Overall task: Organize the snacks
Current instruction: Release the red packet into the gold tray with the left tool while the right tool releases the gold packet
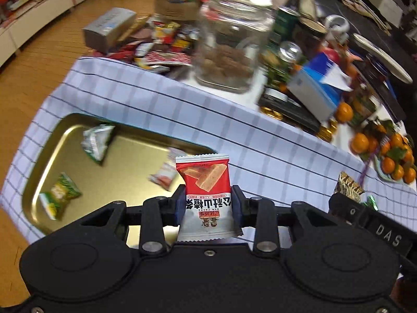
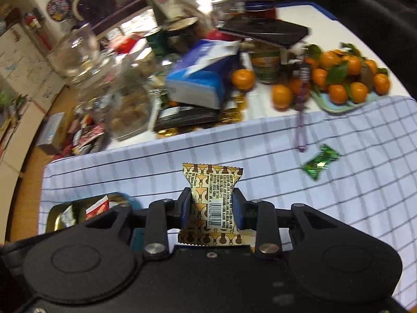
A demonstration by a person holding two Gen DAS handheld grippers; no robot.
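Nearest my left gripper (image 1: 208,203) is the red snack packet (image 1: 204,193), upright, pinched at its waist between the jaws. My right gripper (image 2: 211,207) likewise clamps a gold patterned packet (image 2: 212,200) at mid-body. Ahead and left of the left jaws sits the gold tray (image 1: 39,167) on the desk, holding three packets. I judge both packets light, crinkly and slippery; mid-body holds suit. A green candy (image 2: 320,164) lies ahead-right of the right jaws.

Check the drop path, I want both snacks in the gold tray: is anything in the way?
Nothing visible blocks it. The red snack packet and the gold-patterned packet have only bare checked cloth before the gold tray.
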